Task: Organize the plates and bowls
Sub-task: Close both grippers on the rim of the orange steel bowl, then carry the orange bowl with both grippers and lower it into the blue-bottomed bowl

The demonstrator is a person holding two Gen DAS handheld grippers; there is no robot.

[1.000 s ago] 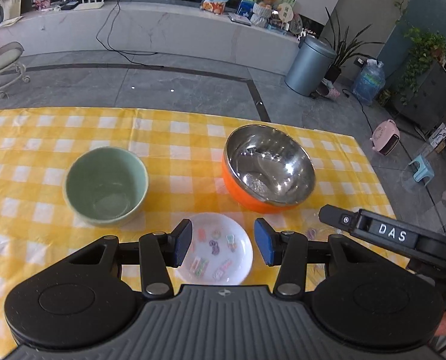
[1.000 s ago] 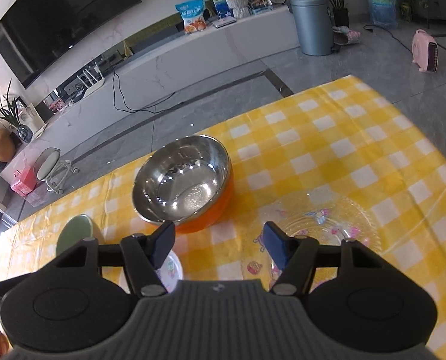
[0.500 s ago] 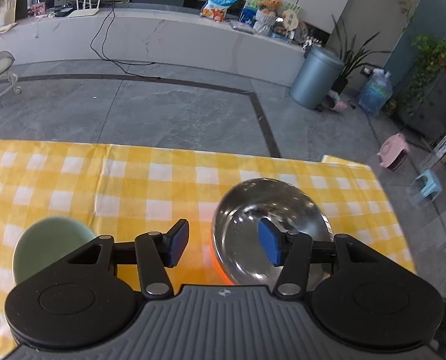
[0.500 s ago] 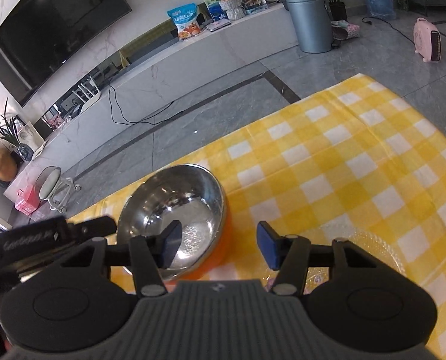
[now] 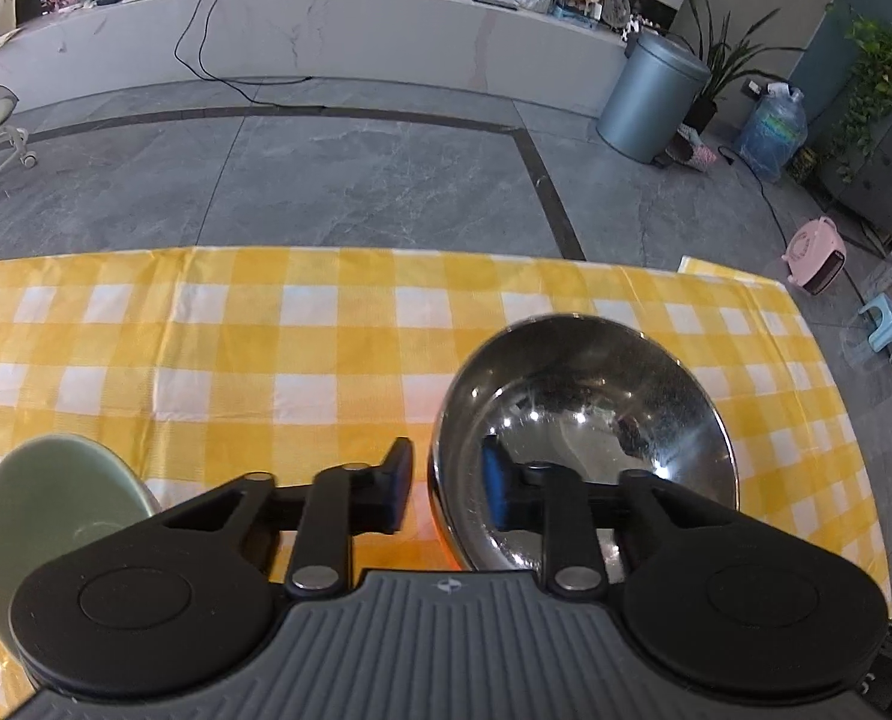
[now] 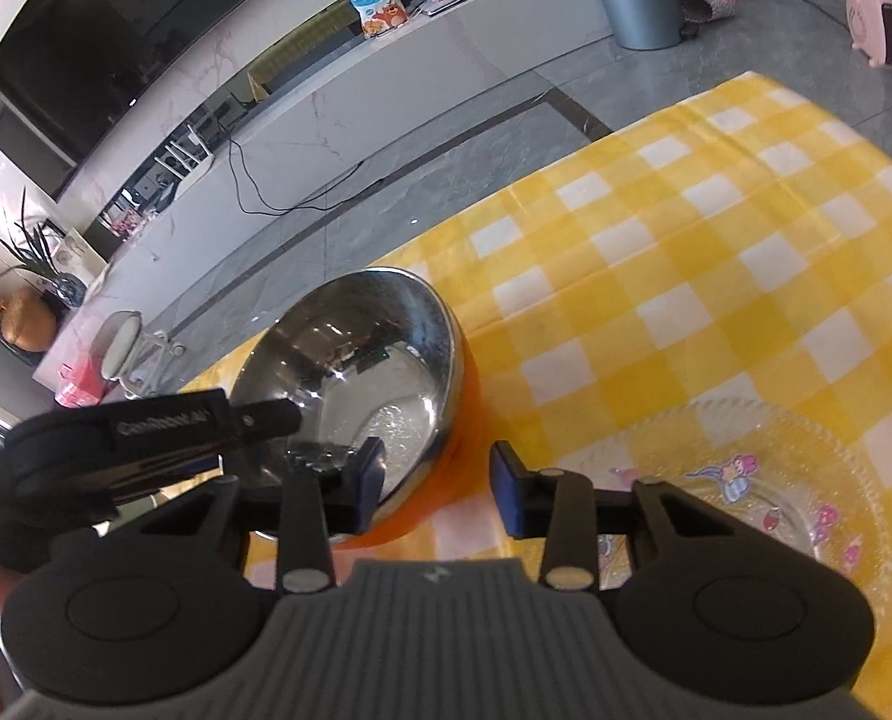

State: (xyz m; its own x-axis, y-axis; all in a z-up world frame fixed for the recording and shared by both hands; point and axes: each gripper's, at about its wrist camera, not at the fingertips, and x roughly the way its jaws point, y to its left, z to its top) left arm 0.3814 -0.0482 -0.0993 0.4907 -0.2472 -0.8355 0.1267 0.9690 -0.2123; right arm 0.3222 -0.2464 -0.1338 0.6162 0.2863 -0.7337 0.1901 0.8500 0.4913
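Note:
An orange bowl with a shiny steel inside (image 5: 590, 414) stands on the yellow checked tablecloth (image 5: 266, 360). My left gripper (image 5: 446, 495) is open and straddles the bowl's near-left rim, one finger inside, one outside. The same bowl shows in the right wrist view (image 6: 356, 372). My right gripper (image 6: 437, 495) is open and straddles its near-right rim, with the left gripper's body (image 6: 146, 438) at the bowl's left. A pale green bowl (image 5: 50, 516) sits at the lower left. A clear glass plate with cartoon stickers (image 6: 758, 480) lies to the right.
The table's far edge (image 5: 386, 252) drops to a grey tiled floor. A grey bin (image 5: 650, 102), a water jug (image 5: 770, 132) and a pink heater (image 5: 815, 255) stand on the floor beyond. A TV (image 6: 86, 42) hangs over a long white counter.
Both grippers moved forward and down to the orange steel bowl. The small white sticker plate has dropped out of the left view. Both jaws have narrowed slightly around the rim.

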